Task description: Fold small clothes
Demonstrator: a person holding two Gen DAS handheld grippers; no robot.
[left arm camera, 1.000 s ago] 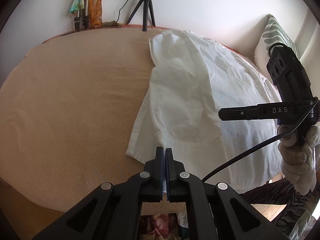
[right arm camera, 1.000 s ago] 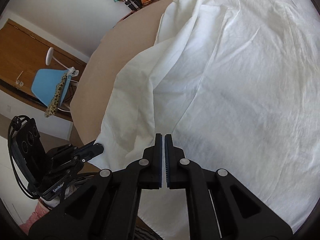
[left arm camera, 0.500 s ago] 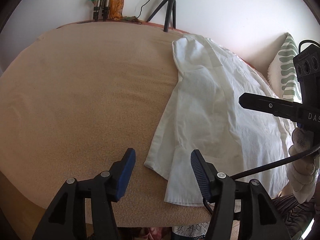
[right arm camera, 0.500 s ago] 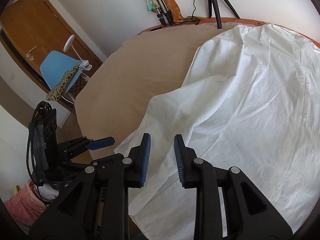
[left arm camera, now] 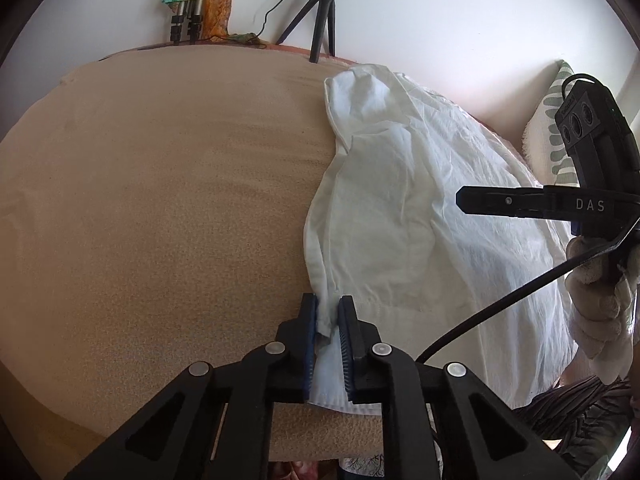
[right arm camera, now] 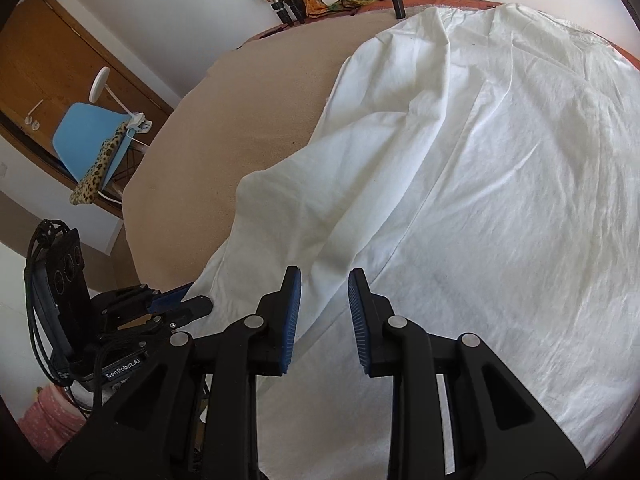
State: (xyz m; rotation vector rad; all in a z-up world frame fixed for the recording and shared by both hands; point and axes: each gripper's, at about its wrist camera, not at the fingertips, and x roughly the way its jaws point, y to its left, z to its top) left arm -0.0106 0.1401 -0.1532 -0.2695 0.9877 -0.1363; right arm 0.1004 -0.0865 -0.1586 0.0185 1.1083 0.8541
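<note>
A white garment (left arm camera: pixel 420 208) lies spread over the right part of a tan table cover (left arm camera: pixel 160 200), one side folded in along its left edge. My left gripper (left arm camera: pixel 327 312) is shut on the garment's near left corner at the table's front edge. My right gripper (right arm camera: pixel 324 292) is open and empty, hovering just above the garment (right arm camera: pixel 480 184) near its front hem. The right gripper also shows in the left wrist view (left arm camera: pixel 472 200), and the left gripper shows in the right wrist view (right arm camera: pixel 192 300) at the garment's corner.
A black tripod (left arm camera: pixel 320 16) and hanging scarves (left arm camera: pixel 208 4) stand at the far table edge by the wall. A green patterned cushion (left arm camera: pixel 552 136) lies at the right. A blue chair (right arm camera: pixel 92 140) and a wooden door (right arm camera: pixel 48 68) are off to the left.
Both grippers opened from shut. The left one then moved forward and closed on the garment's near left corner. The right one has opened wider above the cloth.
</note>
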